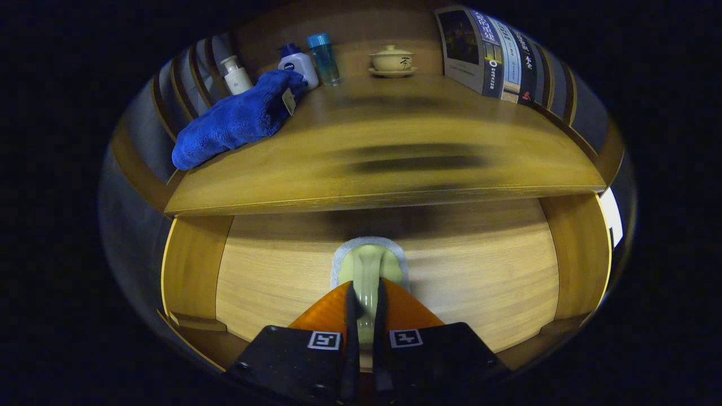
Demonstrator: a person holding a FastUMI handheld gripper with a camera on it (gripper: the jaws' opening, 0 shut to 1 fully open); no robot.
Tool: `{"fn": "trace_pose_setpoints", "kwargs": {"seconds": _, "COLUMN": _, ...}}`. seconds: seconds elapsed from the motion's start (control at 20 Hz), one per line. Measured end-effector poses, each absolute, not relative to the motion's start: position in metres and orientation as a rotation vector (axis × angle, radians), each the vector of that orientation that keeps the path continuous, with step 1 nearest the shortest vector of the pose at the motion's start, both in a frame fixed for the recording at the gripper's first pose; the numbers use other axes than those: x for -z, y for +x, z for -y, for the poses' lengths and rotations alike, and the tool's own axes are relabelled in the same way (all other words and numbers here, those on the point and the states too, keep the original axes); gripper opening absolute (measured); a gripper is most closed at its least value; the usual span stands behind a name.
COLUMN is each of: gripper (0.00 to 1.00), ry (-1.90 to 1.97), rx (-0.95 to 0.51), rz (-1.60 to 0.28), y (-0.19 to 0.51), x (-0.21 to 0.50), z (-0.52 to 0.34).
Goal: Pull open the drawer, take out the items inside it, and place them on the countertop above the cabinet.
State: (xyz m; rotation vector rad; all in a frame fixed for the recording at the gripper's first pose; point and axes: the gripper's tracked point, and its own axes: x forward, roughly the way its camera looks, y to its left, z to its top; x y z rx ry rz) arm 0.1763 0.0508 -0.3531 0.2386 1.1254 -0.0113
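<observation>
Down inside the open wooden drawer (479, 276), the gripper (365, 304) has its two fingers squeezed together on a pale green object with a grey-white rim (369, 265), some kind of sponge or scrubber by the look of it, can't say for sure. The thing sits between the fingers and pokes out just ahead of them, with the light wood drawer floor behind it. Whether it's off the floor yet or still resting on it, I can't tell from this angle.

So the drawer part looks done, and this is the take-it-out step, item in the grip.

Above the drawer is the brown wooden countertop (395, 152). Along its back: a fluffy blue cloth (237, 121) off to one side, a small white pump bottle (236, 74), a white bottle with a dark blue cap (298, 65), a clear blue bottle (324, 59), a beige lidded tea bowl on a saucer (392, 59), and a printed booklet leaning upright (491, 53).

Next move, I reckon: lift it straight up, clear the countertop's front lip, then go forward and set it on the bare middle stretch, well apart from the bottles. Keep the squeeze firm, it looks squishy.
</observation>
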Motion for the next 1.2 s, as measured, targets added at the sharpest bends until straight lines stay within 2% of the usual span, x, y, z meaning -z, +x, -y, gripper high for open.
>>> {"fn": "trace_pose_setpoints", "kwargs": {"seconds": 0.6, "gripper": 0.18, "ry": 0.254, "rx": -0.111, "rz": -1.024, "y": 0.151, "x": 0.301, "z": -0.073}}
{"fn": "trace_pose_setpoints", "kwargs": {"seconds": 1.2, "gripper": 0.18, "ry": 0.289, "rx": -0.169, "rz": -0.925, "y": 0.126, "x": 0.242, "z": -0.074}}
